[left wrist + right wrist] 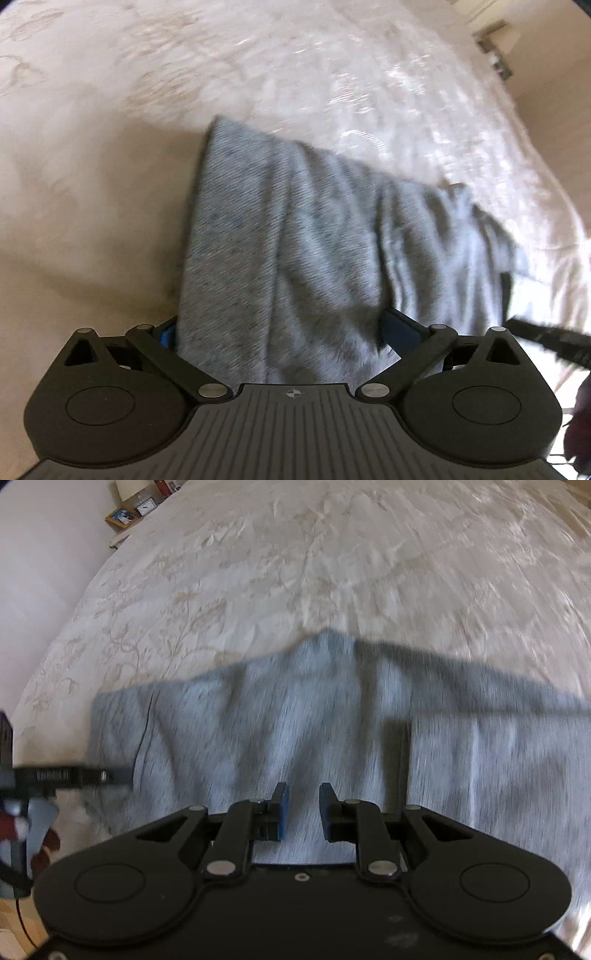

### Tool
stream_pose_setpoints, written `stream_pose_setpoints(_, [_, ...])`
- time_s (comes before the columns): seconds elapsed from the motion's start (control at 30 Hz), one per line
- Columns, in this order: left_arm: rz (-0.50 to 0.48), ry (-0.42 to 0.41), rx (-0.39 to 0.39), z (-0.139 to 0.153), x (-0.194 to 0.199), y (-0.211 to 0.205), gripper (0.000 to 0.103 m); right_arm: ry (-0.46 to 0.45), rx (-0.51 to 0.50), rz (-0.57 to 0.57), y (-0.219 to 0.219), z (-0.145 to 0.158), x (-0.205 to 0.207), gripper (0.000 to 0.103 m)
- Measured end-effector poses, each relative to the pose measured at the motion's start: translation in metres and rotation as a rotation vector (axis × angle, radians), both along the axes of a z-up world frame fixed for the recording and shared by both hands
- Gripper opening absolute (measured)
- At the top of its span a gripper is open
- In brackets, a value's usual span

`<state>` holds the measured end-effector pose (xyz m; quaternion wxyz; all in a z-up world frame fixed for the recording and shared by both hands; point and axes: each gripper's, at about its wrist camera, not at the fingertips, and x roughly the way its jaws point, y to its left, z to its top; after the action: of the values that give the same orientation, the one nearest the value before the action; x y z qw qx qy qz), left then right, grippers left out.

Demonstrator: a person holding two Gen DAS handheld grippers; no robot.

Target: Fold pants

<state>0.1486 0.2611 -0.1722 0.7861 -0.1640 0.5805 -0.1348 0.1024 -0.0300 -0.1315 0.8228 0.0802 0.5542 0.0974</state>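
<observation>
Grey heathered pants (295,240) lie on a cream embroidered bedspread (258,66). In the left wrist view the cloth drapes over my left gripper (280,332); its blue-padded fingers stand wide apart with the fabric between and over them. In the right wrist view the pants (332,716) spread across the bed, with a fold ridge at the top. My right gripper (303,808) hovers over the cloth, its blue pads a small gap apart with nothing between them. The left gripper (114,775) shows at the pants' left edge.
A nightstand (125,517) with a framed picture and a small clock stands at the bed's far left corner. The bed's edge and floor show at the right (554,110) of the left wrist view. Both views are motion-blurred.
</observation>
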Motion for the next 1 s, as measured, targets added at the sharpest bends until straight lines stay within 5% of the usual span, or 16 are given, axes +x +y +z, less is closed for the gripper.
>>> stream_pose_setpoints(0.37, [0.048,-0.005,-0.116,-0.007,0.003,0.011,0.099,-0.012,0.006,-0.022,0.006,0.014,-0.05,0.022])
stream_pose_setpoints(0.43, [0.067,-0.011,-0.072,-0.002,0.002,0.013,0.056,-0.013,0.006,-0.035,0.004,0.015,-0.056,0.022])
stream_pose_setpoints(0.53, [0.076,-0.035,-0.074,0.009,-0.006,0.015,0.03,-0.007,0.006,-0.059,0.0,0.015,-0.068,0.023])
stream_pose_setpoints(1.0, [0.024,-0.25,-0.125,0.125,-0.028,-0.061,0.02,-0.031,0.069,-0.071,-0.04,0.018,-0.083,0.023])
